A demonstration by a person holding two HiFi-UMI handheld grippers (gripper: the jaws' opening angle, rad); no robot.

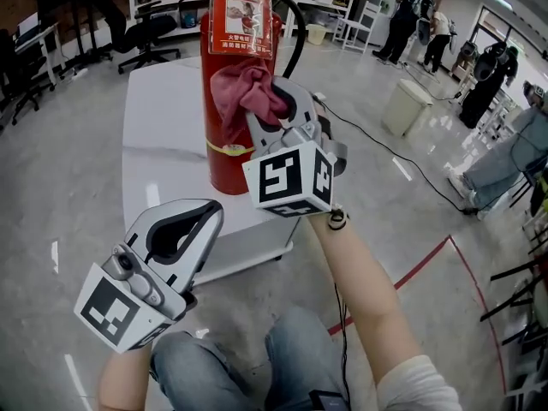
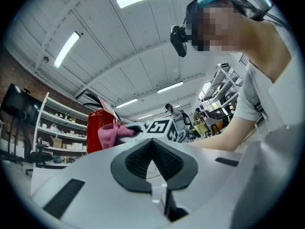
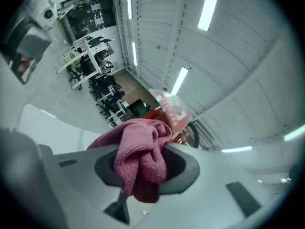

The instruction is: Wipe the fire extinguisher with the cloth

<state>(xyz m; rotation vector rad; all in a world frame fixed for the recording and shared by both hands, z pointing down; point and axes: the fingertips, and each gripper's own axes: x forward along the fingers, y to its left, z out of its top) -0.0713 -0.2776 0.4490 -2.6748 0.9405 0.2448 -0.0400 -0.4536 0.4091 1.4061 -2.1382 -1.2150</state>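
Observation:
A red fire extinguisher [image 1: 224,135] stands upright on the white table [image 1: 163,118], with a printed tag hanging at its top. A pink cloth [image 1: 247,91] is pressed against the cylinder's upper right side, and my right gripper [image 1: 279,94] is shut on it. In the right gripper view the cloth [image 3: 142,157] bunches out of the jaws, with the extinguisher [image 3: 172,120] just behind. My left gripper [image 1: 208,210] is low at the table's near edge, shut and holding nothing. In the left gripper view that gripper [image 2: 153,146] looks past its jaws to the extinguisher [image 2: 96,128] and cloth [image 2: 111,133].
Office chairs [image 1: 145,32] and shelving stand behind the table. A pale bin [image 1: 406,105] sits on the floor to the right, with a black cable and red floor tape [image 1: 411,272] nearby. People [image 1: 409,20] stand at the far right. My knees are below the table's edge.

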